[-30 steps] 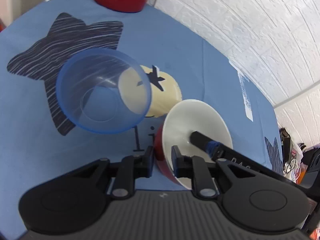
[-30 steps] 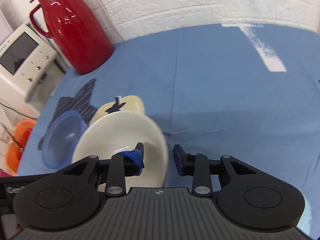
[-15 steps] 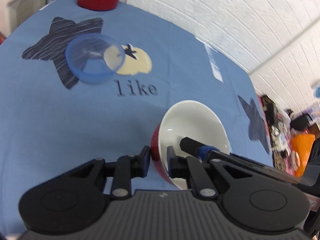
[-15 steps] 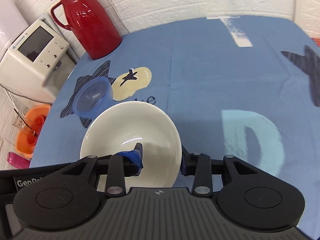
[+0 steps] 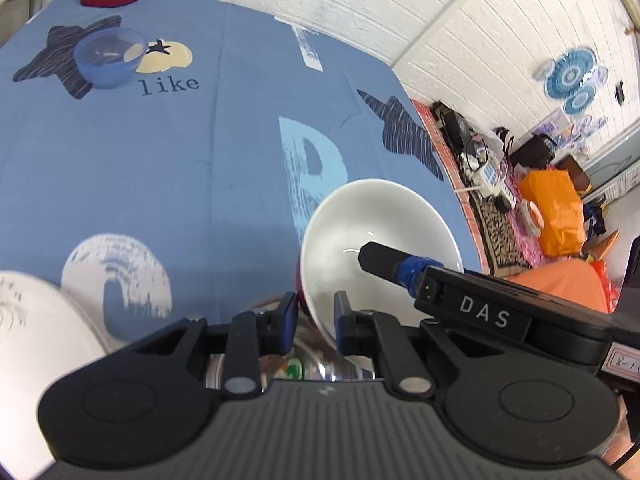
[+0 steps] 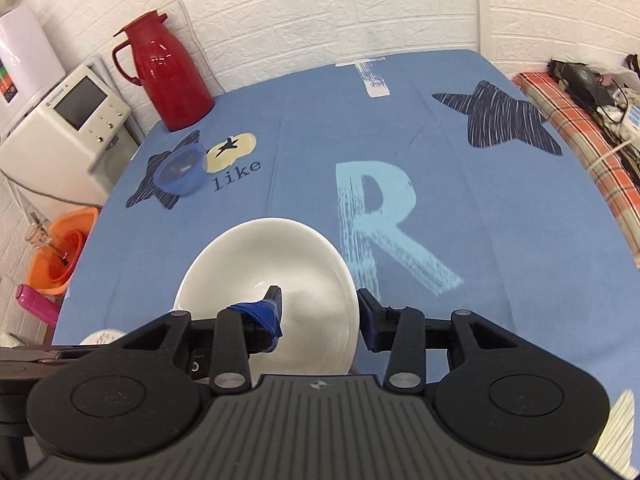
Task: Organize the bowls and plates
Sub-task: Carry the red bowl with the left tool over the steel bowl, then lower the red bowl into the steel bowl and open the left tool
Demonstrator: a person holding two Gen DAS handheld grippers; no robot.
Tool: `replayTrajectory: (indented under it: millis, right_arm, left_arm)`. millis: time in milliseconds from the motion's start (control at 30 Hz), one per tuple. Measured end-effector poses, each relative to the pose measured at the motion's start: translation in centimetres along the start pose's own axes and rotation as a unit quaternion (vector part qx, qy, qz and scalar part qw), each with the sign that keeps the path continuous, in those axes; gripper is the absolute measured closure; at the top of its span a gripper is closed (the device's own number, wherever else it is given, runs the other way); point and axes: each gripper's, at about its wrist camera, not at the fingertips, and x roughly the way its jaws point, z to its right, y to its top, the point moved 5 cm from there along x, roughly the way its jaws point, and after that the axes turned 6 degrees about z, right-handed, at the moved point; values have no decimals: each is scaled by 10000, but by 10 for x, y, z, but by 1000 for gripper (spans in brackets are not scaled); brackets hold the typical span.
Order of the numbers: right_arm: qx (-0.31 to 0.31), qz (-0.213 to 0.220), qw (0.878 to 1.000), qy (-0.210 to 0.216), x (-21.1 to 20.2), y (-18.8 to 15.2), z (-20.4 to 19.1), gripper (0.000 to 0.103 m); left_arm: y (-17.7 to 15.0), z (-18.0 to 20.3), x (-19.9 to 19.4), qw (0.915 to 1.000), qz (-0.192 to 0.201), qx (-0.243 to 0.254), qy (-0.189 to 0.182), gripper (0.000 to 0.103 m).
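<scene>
Clamping the left gripper onto the near rim of the white bowl, one pad pressing the dark red outer wall and the other the white inside. Holding that bowl tilted above the blue tablecloth, close to the camera and over the printed pale letter, its base being hidden behind its own wall.

Straddling the bowl's right-hand wall with the right gripper, tongs standing well apart: the tape-wrapped finger reaching inside the bowl, the other finger sitting just outside the rim. Not showing clearly whether either of those pads is actually touching the wall.

Glimpsing a shiny metal object directly under the left gripper, mostly covered by the fingers and body and too broken up by reflections to identify. Catching only a slice of a white plate at the lower left edge, blurred and cut off by the frame.

Sitting well apart from the held bowl, at the far side of the cloth: a translucent blue bowl, upright on a dark star print beside the word "like". Standing behind it near the wall, a red flask, cropped to its base in the left wrist view. Showing an orange basin beyond the cloth's left edge, its contents being hard to make out.
</scene>
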Motion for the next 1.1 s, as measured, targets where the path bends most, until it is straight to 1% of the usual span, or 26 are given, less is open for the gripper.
replayTrajectory:
  millis: [100, 233, 333, 433, 533, 633, 700, 800, 833, 867, 933, 1000, 1067, 1100]
  right_arm:
    - [37, -17, 9999, 99, -13, -23, -1, 76]
    - [42, -56, 9997, 234, -19, -47, -4, 76]
    - [-29, -92, 9996, 273, -21, -60, -5, 75]
    - [-20, -89, 9995, 303, -20, -69, -4, 75]
    - [12, -159, 9995, 283, -10, -76, -1, 75]
    - [69, -300, 9991, 286, 3, -85, 4, 75]
    - [87, -401, 9987, 306, 11, -91, 7, 75]
    - [62, -327, 9989, 331, 14, -93, 10, 75]
    - [10, -321, 9991, 290, 13, -92, 9, 75]
    - [20, -351, 9990, 282, 13, -91, 9, 75]
    - [115, -332, 9988, 328, 11, -88, 10, 75]
    - [139, -236, 9991, 324, 7, -84, 10, 76]
    - [61, -23, 9997, 247, 1, -77, 10, 76]
    - [37, 68, 9998, 208, -3, -73, 10, 76]
  left_arm:
    - [-23, 3, -11, 9998, -81, 181, 95, 95]
    - [-50, -1, -17, 9989, -199, 337, 239, 95]
    - [-69, -6, -15, 9983, -336, 367, 292, 95]
    - [-80, -10, -3, 9975, -493, 356, 362, 95]
    - [-86, -15, 7, 9969, -594, 342, 391, 95]
    - [-85, -20, 13, 9965, -550, 394, 490, 95]
    - [-84, -23, 16, 9964, -557, 405, 491, 93]
    - [-82, -25, 19, 9959, -564, 490, 503, 90]
    - [-81, -25, 19, 9958, -583, 508, 495, 88]
    - [-81, -25, 19, 9957, -612, 533, 449, 74]
    - [-78, -24, 17, 9963, -705, 446, 192, 53]
    - [-75, -24, 12, 9963, -731, 440, 141, 52]
    - [-71, -25, 5, 9964, -709, 467, 66, 48]
    - [-69, -25, 1, 9962, -743, 463, 31, 48]
